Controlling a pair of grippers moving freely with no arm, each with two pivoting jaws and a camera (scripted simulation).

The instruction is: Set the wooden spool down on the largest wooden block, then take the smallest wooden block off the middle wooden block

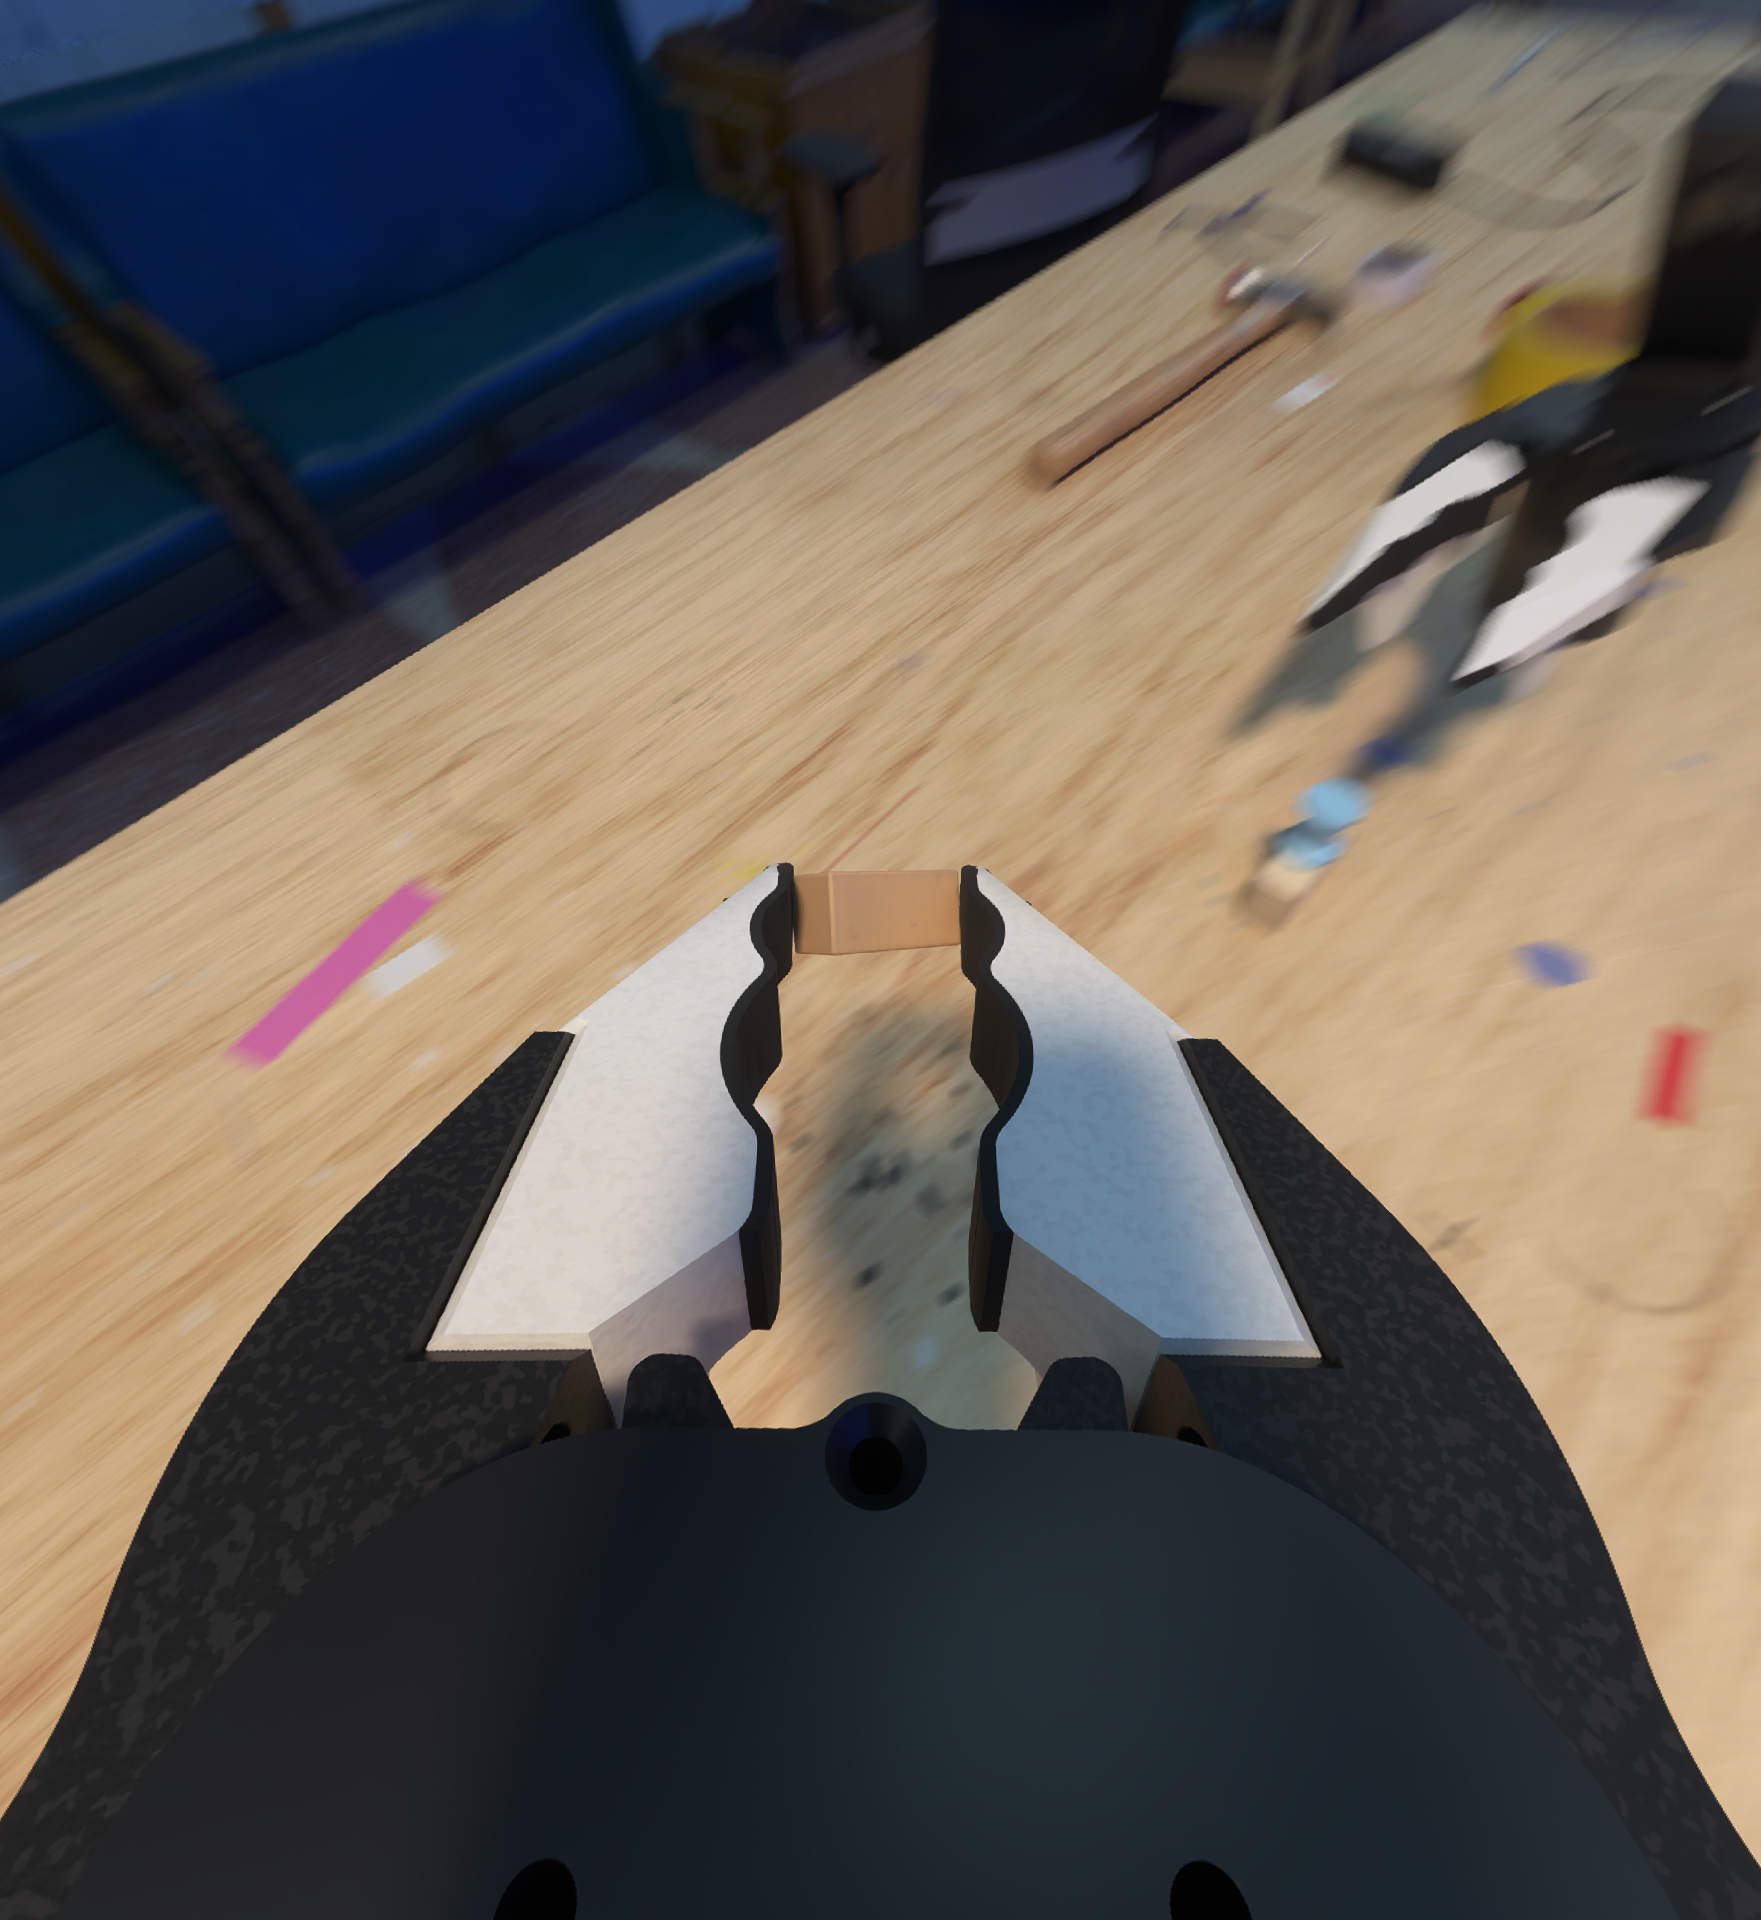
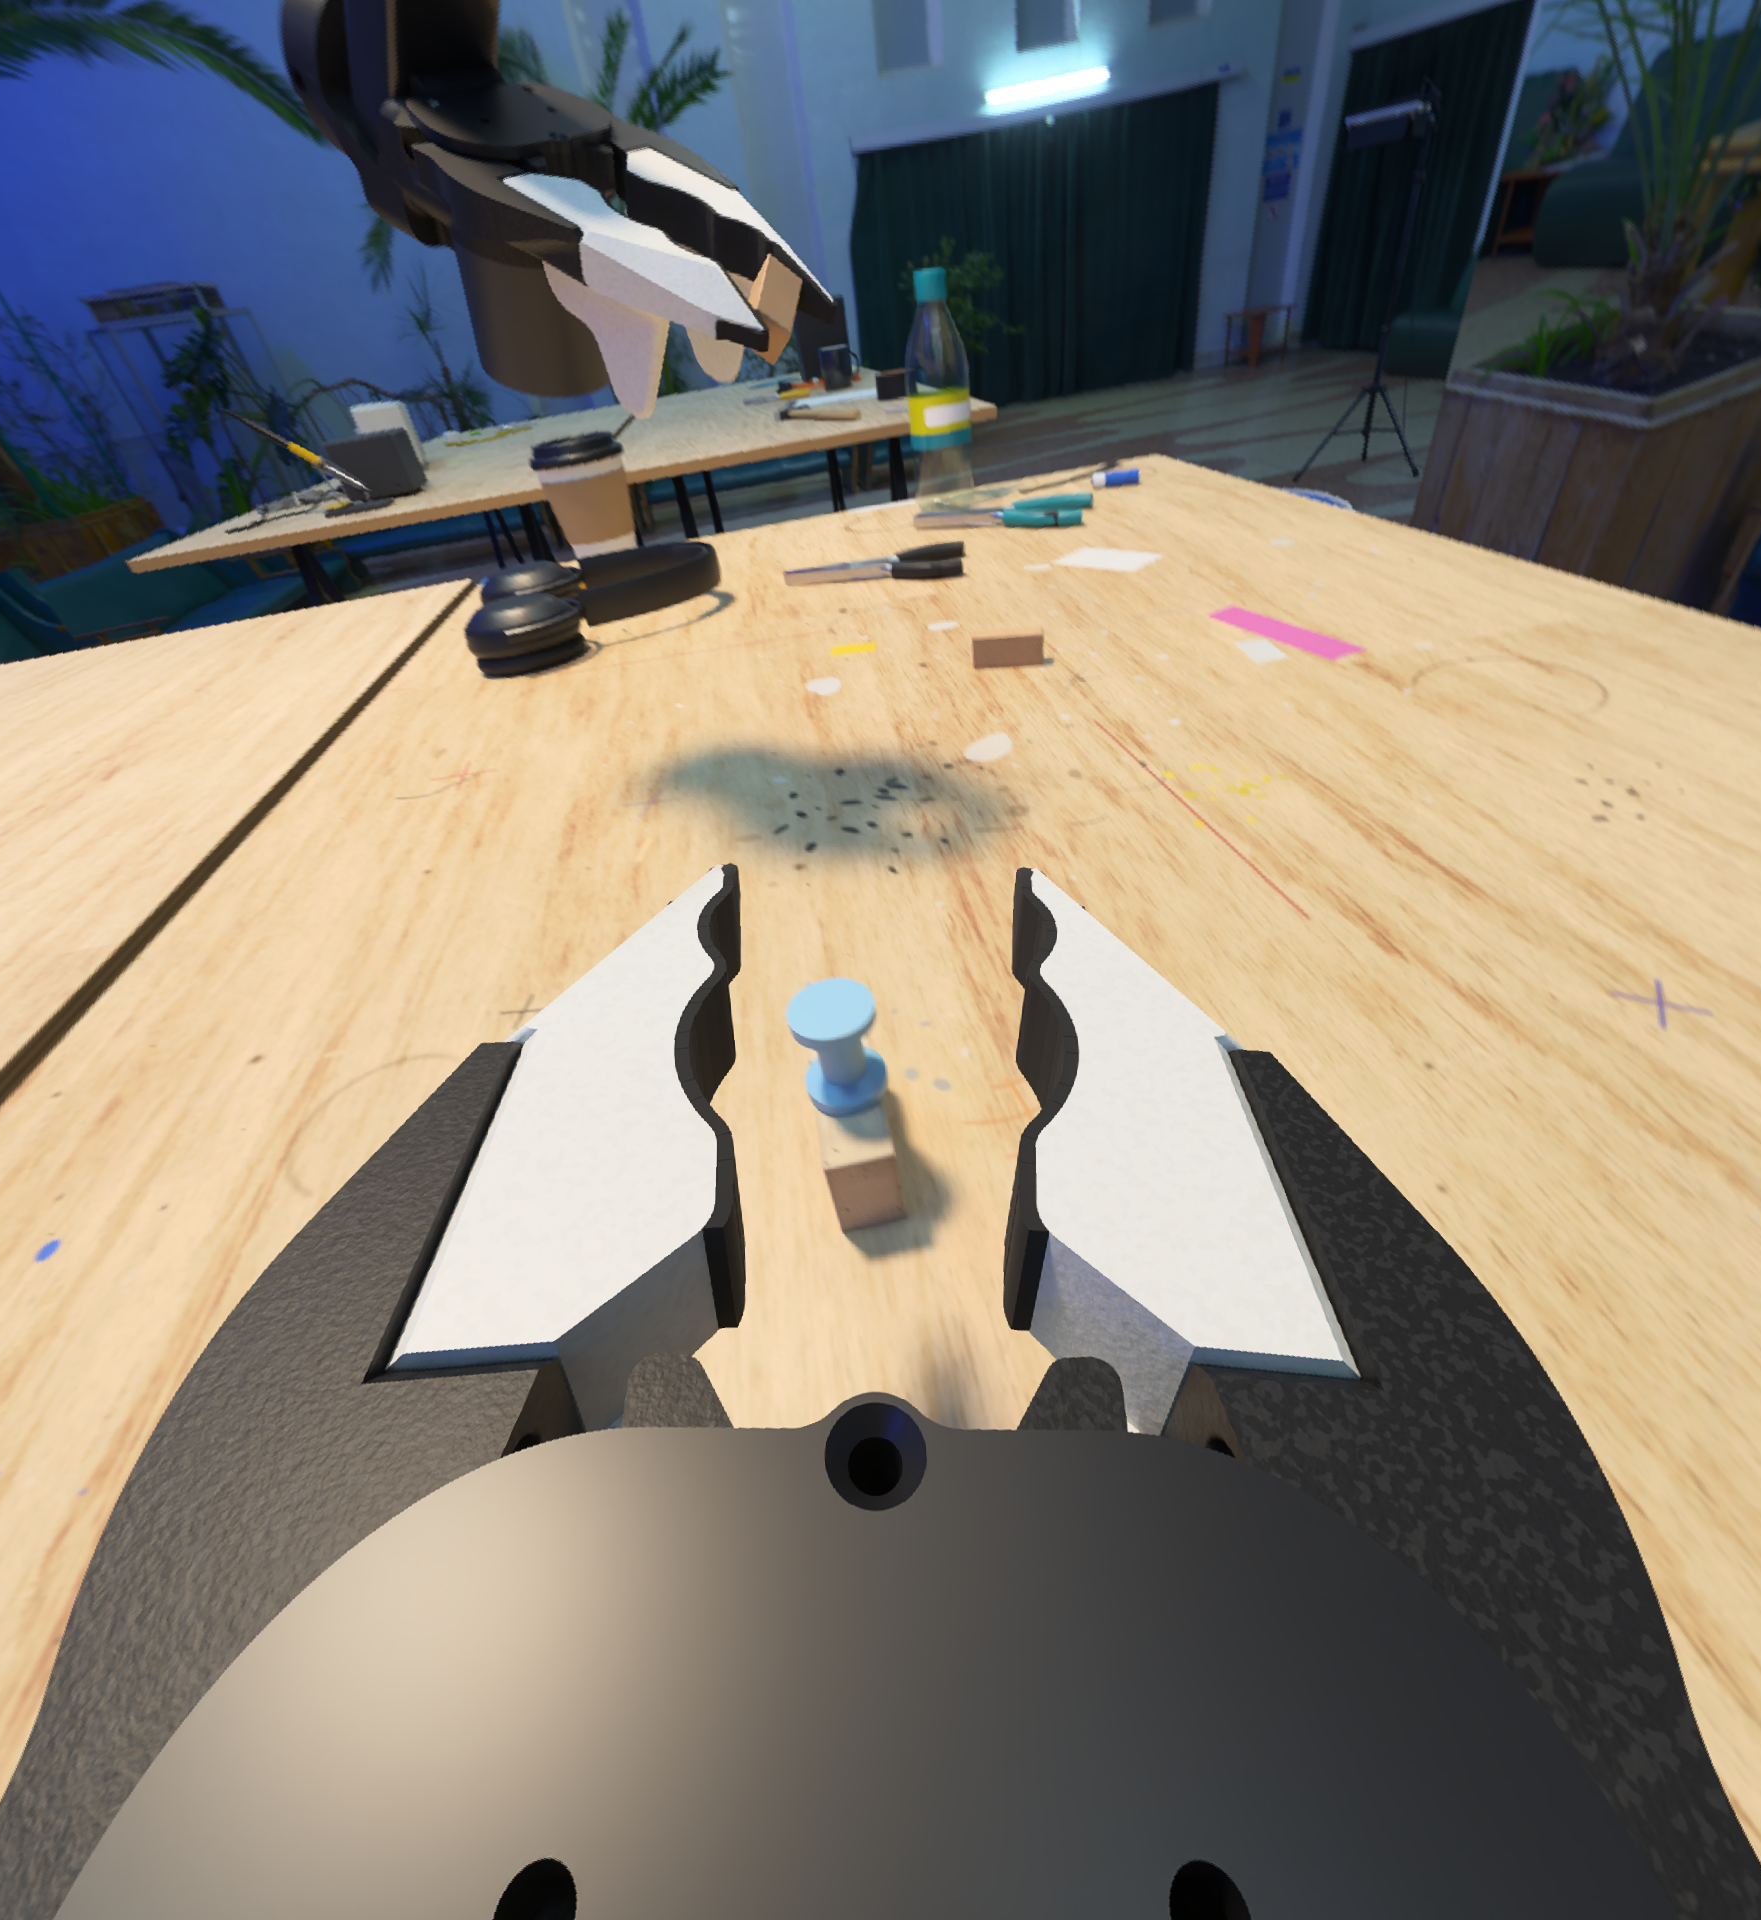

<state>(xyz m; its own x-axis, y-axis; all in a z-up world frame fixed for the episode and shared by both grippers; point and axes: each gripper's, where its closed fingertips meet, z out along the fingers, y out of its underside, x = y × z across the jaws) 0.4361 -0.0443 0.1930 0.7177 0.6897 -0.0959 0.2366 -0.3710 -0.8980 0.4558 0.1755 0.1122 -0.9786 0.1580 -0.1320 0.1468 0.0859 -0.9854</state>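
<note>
My left gripper (image 1: 876, 896) is shut on the smallest wooden block (image 1: 891, 912), a light tan piece held at the fingertips, well above the table. The right wrist view shows it (image 2: 784, 303) raised at the upper left with the block (image 2: 774, 296). My right gripper (image 2: 876, 883) is open and empty. Below its jaws the light blue spool (image 2: 840, 1044) stands upright on the largest wooden block (image 2: 868, 1190); the fingers are clear of both. A darker brown block (image 2: 1008, 650), with nothing on it, lies farther off on the table. The spool (image 1: 1323, 821) and right gripper (image 1: 1385, 652) show blurred in the left wrist view.
On the wooden table (image 2: 1478, 987), at the far end, are black headphones (image 2: 543, 613), a coffee cup (image 2: 585, 499), a bottle (image 2: 938, 384) and pliers (image 2: 886, 566). A pink tape strip (image 2: 1281, 632) lies at the right. A hammer (image 1: 1167, 384) and a yellow container (image 1: 1551, 343) show in the left wrist view.
</note>
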